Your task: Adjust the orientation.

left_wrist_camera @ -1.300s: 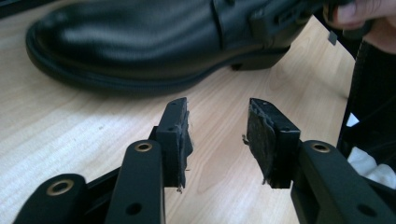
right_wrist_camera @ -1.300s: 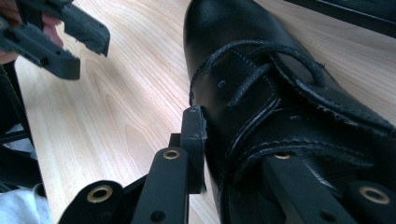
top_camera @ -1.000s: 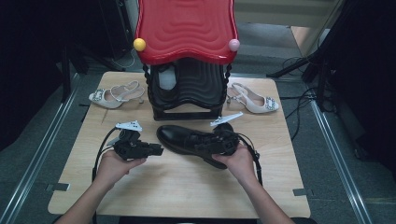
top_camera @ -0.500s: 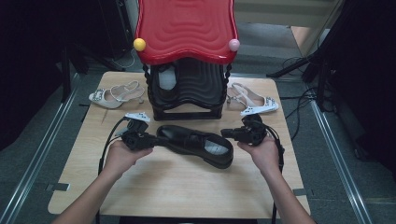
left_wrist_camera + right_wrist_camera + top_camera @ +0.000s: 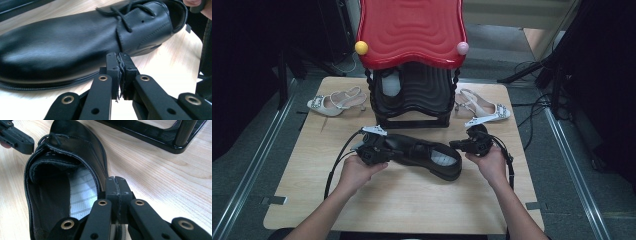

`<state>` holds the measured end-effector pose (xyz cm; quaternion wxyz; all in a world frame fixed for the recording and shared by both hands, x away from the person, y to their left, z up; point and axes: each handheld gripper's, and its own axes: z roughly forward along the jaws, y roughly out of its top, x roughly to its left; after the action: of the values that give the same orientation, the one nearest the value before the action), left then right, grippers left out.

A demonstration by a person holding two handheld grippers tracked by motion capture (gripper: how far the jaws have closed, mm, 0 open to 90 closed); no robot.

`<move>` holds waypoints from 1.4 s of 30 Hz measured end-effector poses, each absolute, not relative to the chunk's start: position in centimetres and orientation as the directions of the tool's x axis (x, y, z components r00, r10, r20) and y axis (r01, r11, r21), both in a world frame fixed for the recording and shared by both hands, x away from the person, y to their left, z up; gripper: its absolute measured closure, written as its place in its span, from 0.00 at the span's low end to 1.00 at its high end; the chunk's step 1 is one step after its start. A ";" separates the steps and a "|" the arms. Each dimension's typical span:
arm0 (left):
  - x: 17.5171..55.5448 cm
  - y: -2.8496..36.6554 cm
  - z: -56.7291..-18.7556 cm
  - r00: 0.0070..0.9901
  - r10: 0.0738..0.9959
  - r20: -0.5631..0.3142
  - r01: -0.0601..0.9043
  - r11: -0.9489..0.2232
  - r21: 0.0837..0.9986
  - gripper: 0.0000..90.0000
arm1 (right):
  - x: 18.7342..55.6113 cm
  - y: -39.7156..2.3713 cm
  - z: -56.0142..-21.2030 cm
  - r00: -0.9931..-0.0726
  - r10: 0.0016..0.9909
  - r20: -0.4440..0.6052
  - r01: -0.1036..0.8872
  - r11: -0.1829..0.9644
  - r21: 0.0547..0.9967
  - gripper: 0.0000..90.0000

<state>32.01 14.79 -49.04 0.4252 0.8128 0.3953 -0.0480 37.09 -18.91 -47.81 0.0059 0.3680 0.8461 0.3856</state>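
Observation:
A black lace-up shoe [image 5: 424,155] lies on its sole across the middle of the wooden table [image 5: 412,205], toe to the left. My left gripper [image 5: 384,150] is at the toe end. In the left gripper view its jaws [image 5: 120,57] are pressed together with nothing between them, tips close against the shoe's side [image 5: 62,45]. My right gripper [image 5: 457,145] is just off the heel end. Its jaws [image 5: 116,180] are also closed on nothing, beside the rim of the shoe's opening [image 5: 82,187]. Whether either gripper touches the leather I cannot tell.
A black shoe rack [image 5: 412,95] with a red wavy top [image 5: 412,30] stands at the back centre. One white sandal [image 5: 332,101] lies to its left and another [image 5: 486,111] to its right. Bare wood lies in front of the shoe.
My right gripper has drawn back to the right, from over the shoe's rear to just past its heel. My left gripper has moved right, up to the toe. The shoe has stayed put.

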 end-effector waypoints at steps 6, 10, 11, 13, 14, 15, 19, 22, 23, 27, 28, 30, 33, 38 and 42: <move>32.0 14.2 -49.5 0.689 0.593 -0.416 0.684 -0.345 0.642 0.96 | 36.8 -19.1 -48.1 -0.703 0.632 0.327 0.653 0.391 0.648 1.00; 32.1 14.1 -49.5 0.690 0.585 -0.425 0.686 -0.344 0.641 0.95 | 36.3 -19.1 -48.0 -0.709 0.623 0.331 0.656 0.408 0.635 1.00; 32.2 14.1 -49.5 0.690 0.585 -0.427 0.688 -0.347 0.637 0.95 | 35.9 -19.0 -47.9 -0.711 0.619 0.333 0.656 0.414 0.631 1.00; 32.3 14.1 -49.6 0.688 0.579 -0.438 0.694 -0.347 0.631 0.94 | 35.6 -19.0 -47.9 -0.714 0.615 0.335 0.656 0.418 0.629 1.00; 32.4 14.2 -49.6 0.688 0.575 -0.443 0.696 -0.350 0.627 0.94 | 35.4 -18.9 -47.9 -0.713 0.615 0.337 0.657 0.420 0.626 1.00; 32.4 14.2 -49.6 0.688 0.575 -0.443 0.696 -0.350 0.627 0.94 | 35.4 -18.9 -47.9 -0.713 0.615 0.337 0.657 0.420 0.626 1.00; 32.5 14.3 -49.6 0.689 0.567 -0.452 0.698 -0.352 0.624 0.96 | 34.4 -18.7 -47.9 -0.718 0.608 0.339 0.657 0.429 0.620 1.00; 32.5 14.3 -49.5 0.694 0.558 -0.456 0.697 -0.357 0.622 0.97 | 33.8 -18.5 -47.9 -0.722 0.607 0.333 0.653 0.437 0.618 1.00; 32.5 14.3 -49.5 0.695 0.552 -0.461 0.697 -0.358 0.621 0.97 | 33.6 -18.5 -47.8 -0.717 0.609 0.338 0.659 0.435 0.614 1.00; 32.7 14.3 -49.4 0.695 0.548 -0.465 0.699 -0.367 0.614 0.97 | 33.0 -18.4 -47.8 -0.720 0.604 0.342 0.659 0.439 0.611 1.00; 32.8 14.1 -49.5 0.701 0.540 -0.466 0.696 -0.375 0.613 0.97 | 32.7 -18.3 -47.8 -0.716 0.605 0.347 0.663 0.435 0.610 1.00; 32.8 14.0 -49.5 0.700 0.544 -0.463 0.696 -0.375 0.613 0.97 | 32.6 -18.3 -47.8 -0.716 0.603 0.352 0.665 0.435 0.607 1.00; 32.9 13.9 -49.5 0.704 0.538 -0.464 0.694 -0.379 0.612 0.97 | 32.0 -18.3 -47.8 -0.710 0.605 0.360 0.673 0.431 0.602 1.00; 33.1 13.4 -49.7 0.709 0.523 -0.473 0.694 -0.399 0.599 0.97 | 31.6 -18.3 -47.9 -0.703 0.608 0.369 0.680 0.424 0.598 1.00; 33.0 12.8 -49.8 0.719 0.513 -0.469 0.685 -0.415 0.598 0.97 | 31.1 -18.4 -47.9 -0.697 0.608 0.380 0.690 0.422 0.589 1.00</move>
<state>33.03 12.78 -49.84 0.4043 0.8344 0.3590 -0.1069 31.10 -18.35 -47.87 -0.0543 0.3856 0.8414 0.3748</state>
